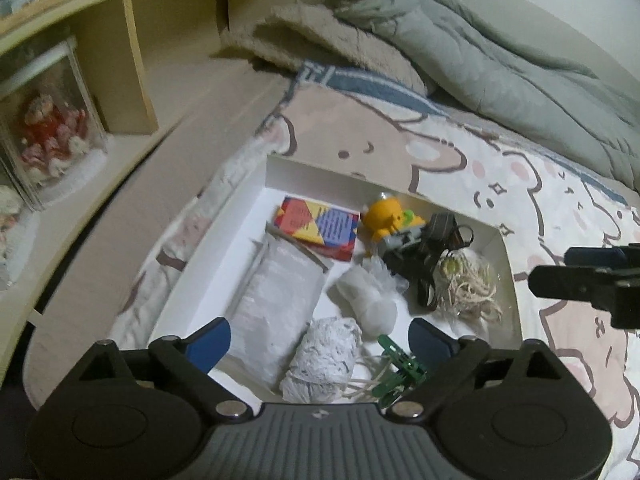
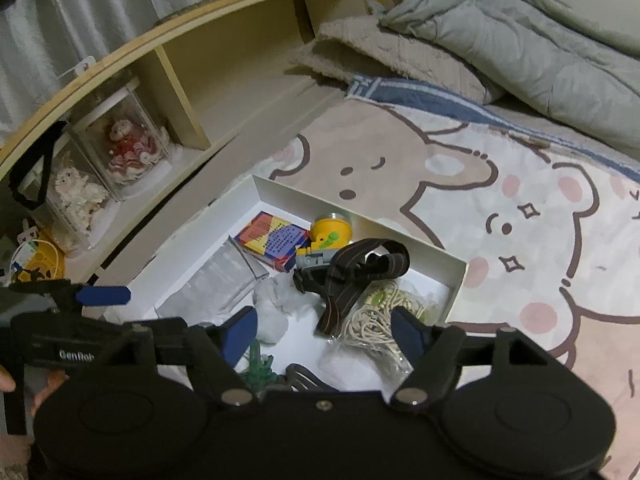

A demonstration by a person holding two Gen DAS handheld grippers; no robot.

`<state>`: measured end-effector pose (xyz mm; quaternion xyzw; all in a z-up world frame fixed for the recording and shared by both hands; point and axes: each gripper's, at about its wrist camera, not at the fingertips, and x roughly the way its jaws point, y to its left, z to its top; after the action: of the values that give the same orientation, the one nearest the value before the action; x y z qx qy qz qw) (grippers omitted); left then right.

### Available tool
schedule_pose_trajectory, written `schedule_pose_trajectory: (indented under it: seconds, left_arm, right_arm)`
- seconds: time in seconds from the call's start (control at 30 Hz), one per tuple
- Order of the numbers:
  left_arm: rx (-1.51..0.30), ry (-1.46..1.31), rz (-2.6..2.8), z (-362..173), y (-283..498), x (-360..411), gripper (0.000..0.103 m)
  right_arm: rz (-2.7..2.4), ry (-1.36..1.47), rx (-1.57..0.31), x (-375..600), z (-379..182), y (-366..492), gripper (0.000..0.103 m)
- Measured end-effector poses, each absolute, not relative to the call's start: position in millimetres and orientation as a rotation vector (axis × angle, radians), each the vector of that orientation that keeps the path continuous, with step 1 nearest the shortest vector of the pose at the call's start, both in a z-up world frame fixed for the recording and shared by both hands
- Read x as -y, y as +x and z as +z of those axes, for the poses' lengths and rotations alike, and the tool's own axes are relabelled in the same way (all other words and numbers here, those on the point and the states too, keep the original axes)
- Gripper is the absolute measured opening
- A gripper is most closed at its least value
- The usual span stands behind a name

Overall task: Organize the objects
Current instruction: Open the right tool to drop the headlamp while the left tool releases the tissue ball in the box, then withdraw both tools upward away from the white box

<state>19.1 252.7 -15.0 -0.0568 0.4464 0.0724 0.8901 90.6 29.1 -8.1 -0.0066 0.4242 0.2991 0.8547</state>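
Both grippers hang over a white box [image 1: 505,256] that lies on a bear-print blanket [image 1: 460,168]. On the left gripper [image 1: 320,340] the blue fingers [image 1: 212,338] stand spread wide with nothing between them, above a roll of white cloth [image 1: 326,354] and a green clip [image 1: 398,364] at the near end of the box. Spread wide too and holding nothing, the right gripper [image 2: 324,330] sits over a bag of cream cord [image 2: 378,322] and a crumpled clear bag [image 2: 276,304].

Inside the box, a colourful card pack [image 1: 316,228] lies at the far end, touching a flat clear packet [image 1: 276,292]. Just beside the pack sits a yellow toy [image 1: 386,216], and next to that a dark striped strap [image 2: 360,270] lies tangled over a grey part.

Beside the bed runs a wooden shelf [image 2: 224,80], where a doll in a red dress [image 2: 128,146] stands in a clear case. Grey bedding [image 2: 520,32] is piled at the far side of the bed.
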Motion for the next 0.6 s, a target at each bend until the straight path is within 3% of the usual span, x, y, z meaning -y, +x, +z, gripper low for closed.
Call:
schedule_pose_trajectory:
  seconds: [0.13,0.37,0.6]
  left_arm:
    - [-0.881,-0.099,0.166,0,10,-243,0.102]
    - [-0.807,-0.073,0.171,21,-11,-223,0.103]
    - [-0.754,-0.062,0.174,35,-32,-204,0.103]
  right_arm:
    - [0.631,-0.022,-0.851,-18,4,81,0.086]
    - [0.631,-0.040,-0.791,6,22,57,0.099]
    - [0.595,-0.034,-0.742,30,31,35,0.101]
